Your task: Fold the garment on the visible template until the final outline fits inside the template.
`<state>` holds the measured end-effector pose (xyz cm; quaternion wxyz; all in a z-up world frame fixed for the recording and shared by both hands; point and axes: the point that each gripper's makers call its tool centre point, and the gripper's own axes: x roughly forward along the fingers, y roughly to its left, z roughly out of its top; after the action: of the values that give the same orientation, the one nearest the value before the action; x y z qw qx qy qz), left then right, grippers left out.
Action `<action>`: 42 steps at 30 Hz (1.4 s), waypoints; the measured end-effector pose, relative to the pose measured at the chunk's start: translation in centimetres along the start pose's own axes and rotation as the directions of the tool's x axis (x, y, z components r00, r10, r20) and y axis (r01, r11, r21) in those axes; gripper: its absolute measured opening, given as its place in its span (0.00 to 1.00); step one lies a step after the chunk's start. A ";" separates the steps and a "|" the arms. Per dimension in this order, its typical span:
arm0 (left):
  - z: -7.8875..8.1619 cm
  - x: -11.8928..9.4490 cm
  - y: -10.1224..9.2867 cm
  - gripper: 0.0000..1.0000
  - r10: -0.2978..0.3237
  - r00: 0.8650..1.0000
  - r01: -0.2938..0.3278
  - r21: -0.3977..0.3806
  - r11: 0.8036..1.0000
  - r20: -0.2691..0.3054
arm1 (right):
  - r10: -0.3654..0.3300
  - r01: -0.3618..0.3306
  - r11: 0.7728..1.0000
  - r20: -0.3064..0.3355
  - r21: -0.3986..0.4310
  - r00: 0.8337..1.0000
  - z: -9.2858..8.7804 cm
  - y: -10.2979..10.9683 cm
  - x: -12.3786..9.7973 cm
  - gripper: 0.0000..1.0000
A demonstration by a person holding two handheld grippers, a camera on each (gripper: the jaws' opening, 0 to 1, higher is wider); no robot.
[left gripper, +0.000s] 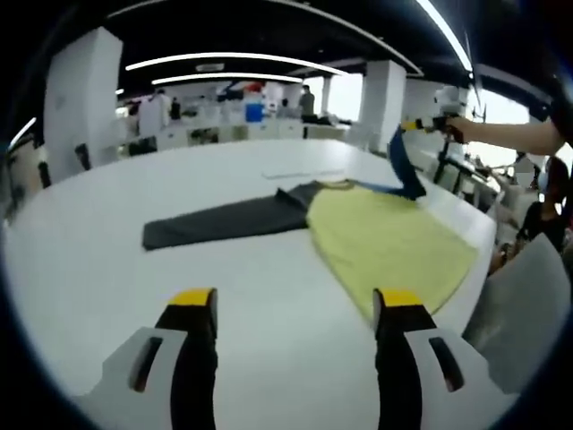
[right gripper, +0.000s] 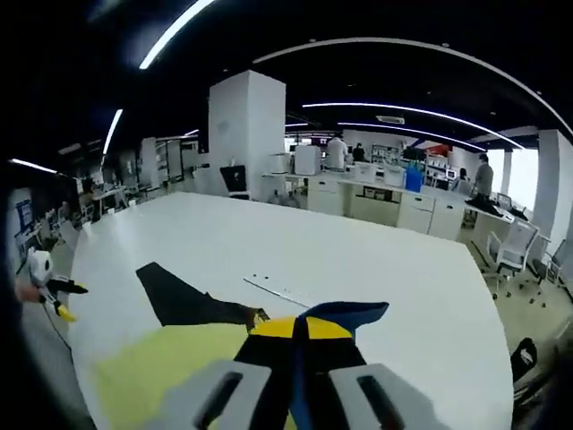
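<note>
Left gripper view: my left gripper (left gripper: 295, 305) hovers spread over bare white table (left gripper: 107, 260). Right gripper (right gripper: 300, 330) pinches the garment's (left gripper: 242, 218) blue edge, lifted at the far right. I judge the fold is mid-step; next, carry it over the flat yellow template (left gripper: 394, 242). Fabric's thin and limp.

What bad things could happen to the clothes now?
The right gripper pinches just a small bit of blue garment cloth lifted off the white table, so it might slip free. The yellow fabric sheet lies close to the table's edge and could slide off. The open left gripper holds nothing down.
</note>
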<state>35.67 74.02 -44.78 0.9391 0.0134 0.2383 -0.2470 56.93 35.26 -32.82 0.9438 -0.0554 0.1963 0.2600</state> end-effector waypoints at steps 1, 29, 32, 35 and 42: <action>-0.1 0.0 0.0 0.67 0.000 1.000 0.000 -0.003 1.000 0.000 | 0.009 -0.009 1.000 0.002 -0.008 1.000 0.2 0.4 0.6 0.00; -2.2 -0.2 0.6 0.64 0.008 0.998 -0.011 -0.058 0.998 -0.056 | 0.371 -0.394 0.917 -0.228 -0.067 0.900 -8.9 16.0 13.0 0.00; -2.4 -0.2 0.6 0.64 0.008 0.998 -0.012 -0.066 0.998 -0.059 | 0.388 -0.413 0.909 -0.251 -0.055 0.887 -9.9 16.2 14.1 0.00; -2.6 -0.1 0.7 0.63 0.009 0.998 -0.014 -0.068 0.998 -0.063 | 0.398 -0.430 0.901 -0.285 -0.057 0.872 -11.1 16.9 14.8 0.00; -3.1 0.2 0.8 0.64 0.008 0.997 -0.015 -0.086 0.996 -0.074 | 0.405 -0.425 0.905 -0.305 0.000 0.862 -12.8 17.5 16.9 0.00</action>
<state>34.82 75.11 -47.72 0.9308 -0.0166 0.2832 -0.2304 56.90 55.57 -51.36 0.8228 -0.0822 0.3344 0.4522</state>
